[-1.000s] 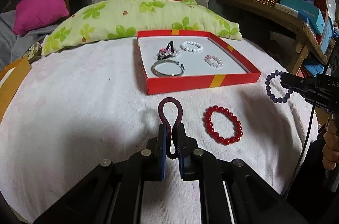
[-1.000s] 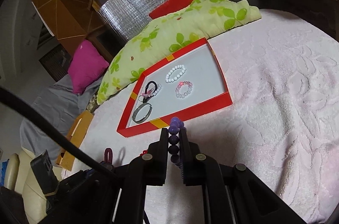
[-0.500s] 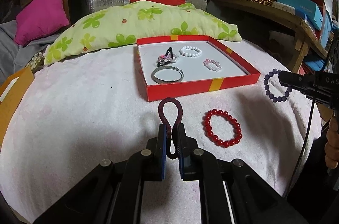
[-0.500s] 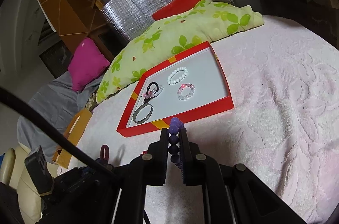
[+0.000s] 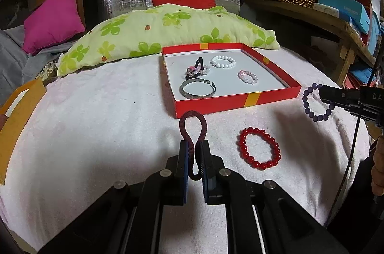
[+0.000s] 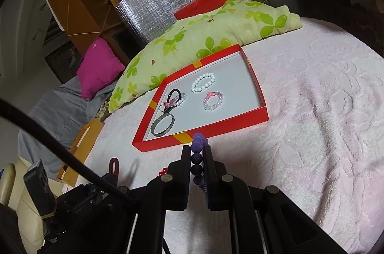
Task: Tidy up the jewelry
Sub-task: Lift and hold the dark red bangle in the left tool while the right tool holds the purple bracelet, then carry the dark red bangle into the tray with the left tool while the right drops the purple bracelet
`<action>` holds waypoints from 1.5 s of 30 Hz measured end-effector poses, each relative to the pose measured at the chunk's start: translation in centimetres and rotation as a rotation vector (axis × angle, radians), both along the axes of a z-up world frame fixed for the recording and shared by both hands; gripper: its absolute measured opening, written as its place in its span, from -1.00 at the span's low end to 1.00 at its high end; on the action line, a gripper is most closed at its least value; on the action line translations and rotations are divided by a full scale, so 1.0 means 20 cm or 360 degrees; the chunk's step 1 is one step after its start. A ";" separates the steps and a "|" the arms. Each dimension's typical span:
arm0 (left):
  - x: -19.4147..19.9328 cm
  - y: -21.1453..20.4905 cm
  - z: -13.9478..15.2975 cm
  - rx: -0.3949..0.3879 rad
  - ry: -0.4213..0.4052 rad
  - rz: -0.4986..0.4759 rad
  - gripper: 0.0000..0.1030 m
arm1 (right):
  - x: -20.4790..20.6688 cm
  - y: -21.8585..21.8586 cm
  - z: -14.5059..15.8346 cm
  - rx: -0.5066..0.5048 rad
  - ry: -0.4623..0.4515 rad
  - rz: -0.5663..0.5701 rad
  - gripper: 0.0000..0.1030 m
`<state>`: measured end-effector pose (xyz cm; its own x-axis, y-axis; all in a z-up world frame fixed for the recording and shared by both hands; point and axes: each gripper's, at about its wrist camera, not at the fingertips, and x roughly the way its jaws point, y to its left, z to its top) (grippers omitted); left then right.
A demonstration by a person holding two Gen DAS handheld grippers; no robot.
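Left gripper [image 5: 194, 145]: we pinch the dark red coil band [image 5: 193, 126], its loop poking toward 12 o'clock.
Right gripper [image 6: 196, 150]: we clamp the purple bead bracelet [image 6: 198, 150].
Red tray [image 5: 240, 103]: at 12 o'clock.

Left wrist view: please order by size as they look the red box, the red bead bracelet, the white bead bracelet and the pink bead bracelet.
1. Red box.
2. Red bead bracelet, though it lies nearer the camera.
3. White bead bracelet.
4. Pink bead bracelet, only slightly smaller.
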<state>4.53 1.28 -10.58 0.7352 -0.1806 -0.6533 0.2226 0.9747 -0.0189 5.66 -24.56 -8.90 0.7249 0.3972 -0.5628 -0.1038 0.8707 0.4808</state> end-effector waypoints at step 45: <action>0.19 -0.19 0.38 -0.0041 -0.0140 -0.0050 -0.81 | 0.39 -0.03 0.24 0.0361 -0.0169 0.0027 -0.79</action>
